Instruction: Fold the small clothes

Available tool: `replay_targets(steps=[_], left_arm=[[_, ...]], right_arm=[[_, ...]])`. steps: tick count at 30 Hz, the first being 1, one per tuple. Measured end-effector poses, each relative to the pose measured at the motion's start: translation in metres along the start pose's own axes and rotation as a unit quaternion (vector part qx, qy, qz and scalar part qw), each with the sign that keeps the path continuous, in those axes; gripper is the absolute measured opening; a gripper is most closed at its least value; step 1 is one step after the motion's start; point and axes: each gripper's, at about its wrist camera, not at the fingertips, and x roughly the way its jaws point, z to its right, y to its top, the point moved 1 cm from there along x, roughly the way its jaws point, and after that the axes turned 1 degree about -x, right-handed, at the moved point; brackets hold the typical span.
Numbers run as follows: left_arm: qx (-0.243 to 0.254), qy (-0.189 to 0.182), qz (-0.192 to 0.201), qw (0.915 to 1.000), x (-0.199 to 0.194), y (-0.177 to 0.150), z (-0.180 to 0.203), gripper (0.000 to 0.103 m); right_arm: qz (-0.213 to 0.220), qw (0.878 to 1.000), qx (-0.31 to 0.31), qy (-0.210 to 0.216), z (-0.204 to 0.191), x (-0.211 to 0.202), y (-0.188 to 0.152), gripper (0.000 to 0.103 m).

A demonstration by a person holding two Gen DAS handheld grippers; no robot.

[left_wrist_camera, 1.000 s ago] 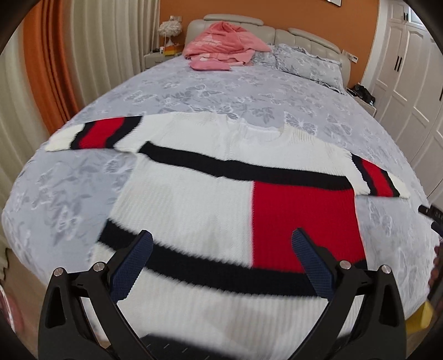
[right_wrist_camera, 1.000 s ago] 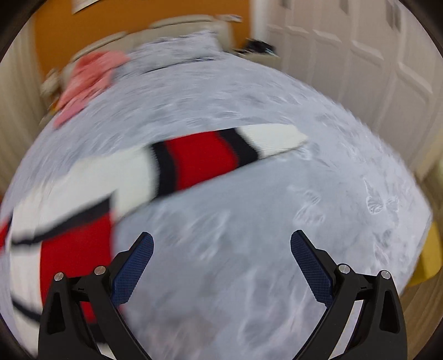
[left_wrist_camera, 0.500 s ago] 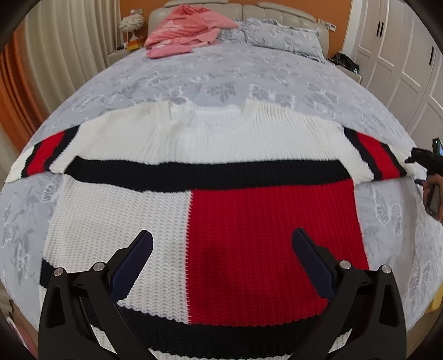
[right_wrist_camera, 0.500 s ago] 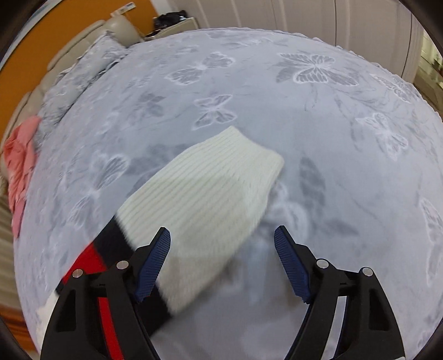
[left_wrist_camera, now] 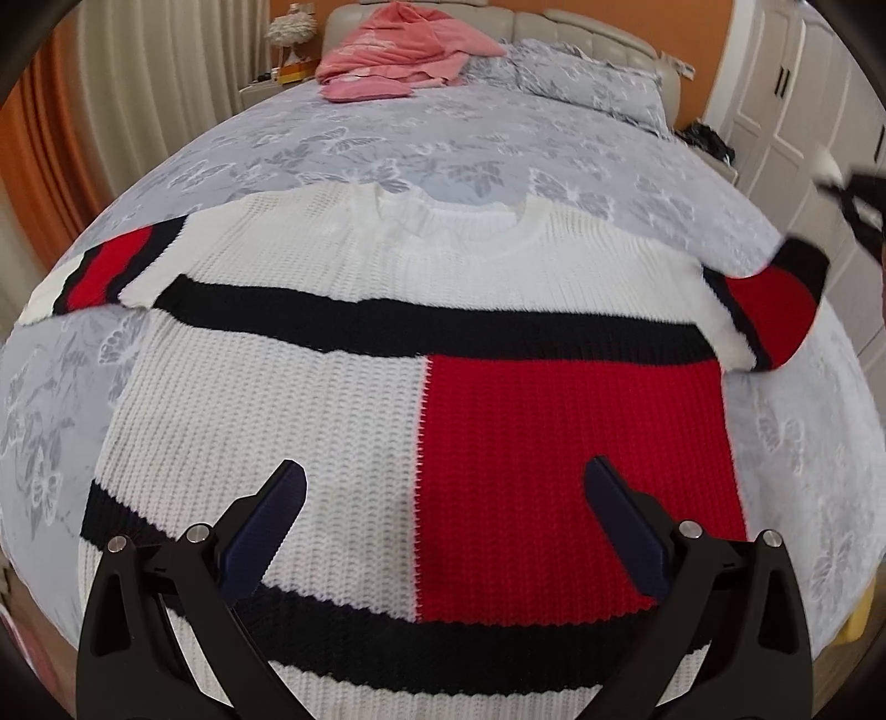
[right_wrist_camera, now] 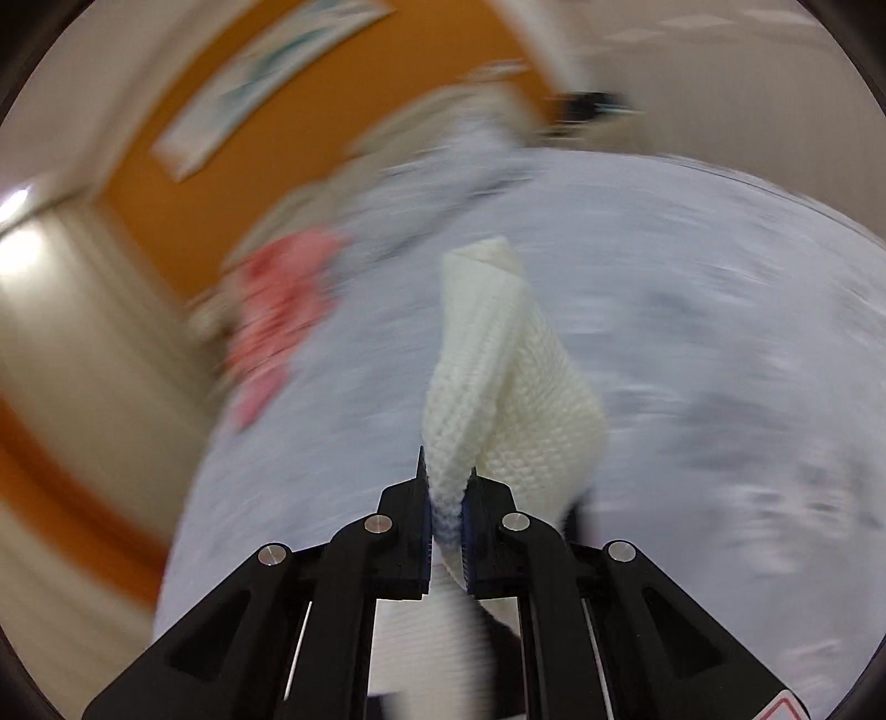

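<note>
A white knit sweater (left_wrist_camera: 343,421) with black stripes and a red panel lies flat, front up, on the bed. My left gripper (left_wrist_camera: 443,498) is open and hovers above the sweater's lower middle. My right gripper (right_wrist_camera: 446,487) is shut on the white cuff of the sweater's right sleeve (right_wrist_camera: 498,376) and holds it off the bed. In the left wrist view that sleeve (left_wrist_camera: 775,310) rises toward the right gripper (left_wrist_camera: 853,194) at the right edge. The left sleeve (left_wrist_camera: 105,268) lies flat.
The bed (left_wrist_camera: 443,144) has a grey butterfly-print cover. Pink clothes (left_wrist_camera: 398,52) and a pillow (left_wrist_camera: 587,77) lie at the headboard. White wardrobe doors (left_wrist_camera: 803,83) stand to the right, curtains (left_wrist_camera: 149,83) to the left. The right wrist view is motion-blurred.
My right gripper has shut on the right sleeve's cuff and lifted it off the bed. The left gripper stays open over the sweater, shifted slightly.
</note>
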Motion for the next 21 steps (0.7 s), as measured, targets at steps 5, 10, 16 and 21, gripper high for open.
replay_targets(steps=[5, 10, 16, 21], left_arm=[[-0.036, -0.016, 0.011, 0.9992, -0.018, 0.005, -0.023, 0.098], [-0.078, -0.027, 0.017, 0.9965, -0.031, 0.013, -0.061, 0.098], [-0.128, -0.025, 0.008, 0.9914, -0.021, 0.033, -0.116, 0.098], [-0.188, -0.073, -0.007, 0.9794, 0.023, 0.073, -0.139, 0.098]], right_arm=[[-0.083, 0.984, -0.129, 0.088, -0.167, 0.064, -0.067, 0.008], [-0.208, 0.954, -0.184, 0.113, -0.272, 0.165, -0.189, 0.012], [-0.250, 0.943, -0.200, 0.089, -0.270, 0.178, -0.236, 0.016], [-0.105, 0.980, -0.169, -0.022, -0.173, 0.072, -0.200, 0.068]])
